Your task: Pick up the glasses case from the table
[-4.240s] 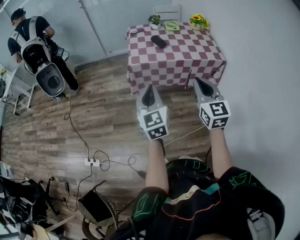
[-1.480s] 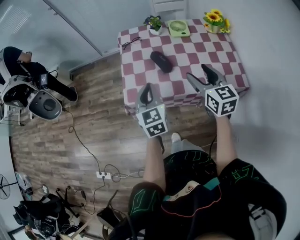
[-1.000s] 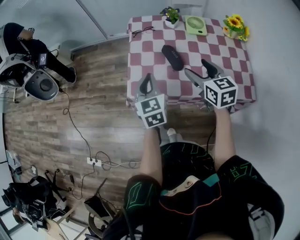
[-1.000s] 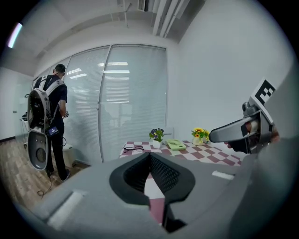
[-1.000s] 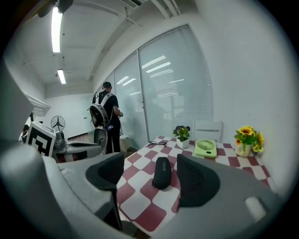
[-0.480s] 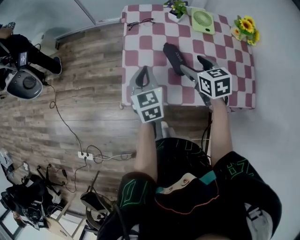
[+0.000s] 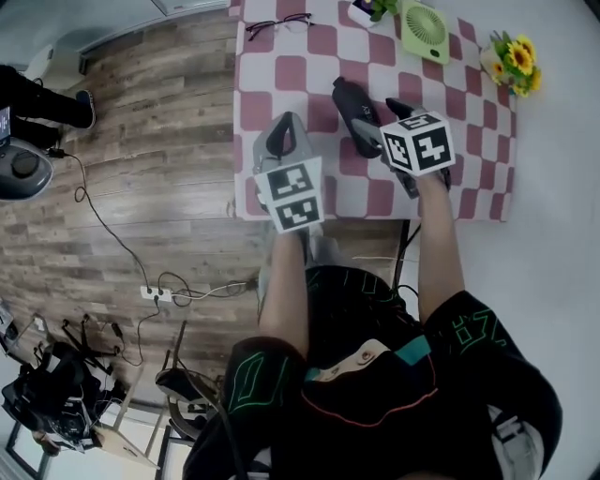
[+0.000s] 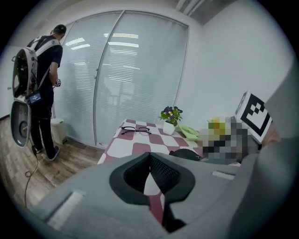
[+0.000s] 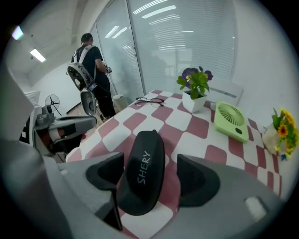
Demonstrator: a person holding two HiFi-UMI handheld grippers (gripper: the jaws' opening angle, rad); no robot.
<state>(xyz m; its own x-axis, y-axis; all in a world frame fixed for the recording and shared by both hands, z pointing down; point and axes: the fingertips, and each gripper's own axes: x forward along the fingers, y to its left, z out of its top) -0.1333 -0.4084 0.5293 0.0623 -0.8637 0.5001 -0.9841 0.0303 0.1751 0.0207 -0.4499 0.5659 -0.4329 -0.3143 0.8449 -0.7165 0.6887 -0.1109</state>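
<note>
The black glasses case (image 7: 347, 101) lies on the red-and-white checked table (image 7: 291, 75), long axis pointing away from me. In the right gripper view the case (image 9: 142, 168) sits between the pads of my right gripper (image 9: 149, 179), white lettering up; the jaws stand wide on either side and a gap shows at the right pad. From the head view the right gripper (image 7: 377, 124) is over the case's near end. My left gripper (image 7: 279, 133) hovers over the table's near left part, left of the case, jaws together and empty. The left gripper view shows its tips (image 8: 149, 156) meeting.
A pair of glasses (image 7: 278, 22) lies at the table's far left corner. A potted plant (image 9: 195, 95), a green fan (image 7: 424, 21) and sunflowers (image 7: 514, 58) stand along the far edge. A person (image 8: 39, 88) with a backpack stands off to the left on the wooden floor.
Both grippers have moved forward and down over the table. The right one has come down from beside the case to straddle its near end; the left now hangs over the tabletop.
</note>
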